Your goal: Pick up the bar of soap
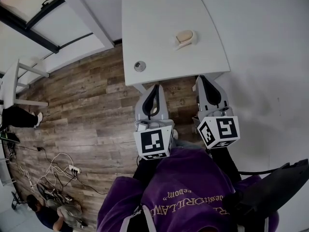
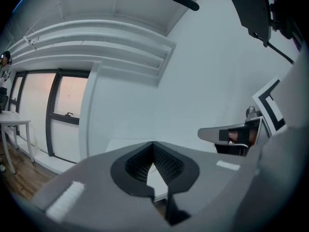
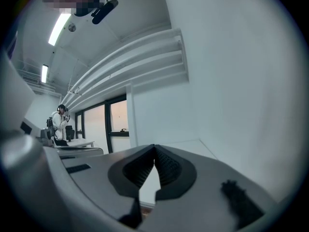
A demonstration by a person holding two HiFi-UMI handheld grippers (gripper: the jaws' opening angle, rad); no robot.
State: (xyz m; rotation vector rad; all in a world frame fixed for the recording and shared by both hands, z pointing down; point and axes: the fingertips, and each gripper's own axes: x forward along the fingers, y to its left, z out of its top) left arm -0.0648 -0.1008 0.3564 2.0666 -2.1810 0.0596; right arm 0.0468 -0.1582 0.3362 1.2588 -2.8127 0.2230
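Observation:
A beige bar of soap (image 1: 184,35) lies in a white soap dish (image 1: 189,41) on the far right part of the white table (image 1: 159,28). My left gripper (image 1: 155,87) hovers just short of the table's near edge, jaws shut with nothing between them; its tips meet in the left gripper view (image 2: 153,144). My right gripper (image 1: 201,79) is level with it, to the right, at the table's near right edge, also shut and empty, as its own view (image 3: 154,147) shows. Both are well short of the soap.
A small round grey disc (image 1: 139,65) sits on the table's near left part. Wood floor lies to the left, with a cable tangle (image 1: 55,173) and a person crouching (image 1: 50,214). A white wall runs along the right. Another desk (image 1: 12,83) stands far left.

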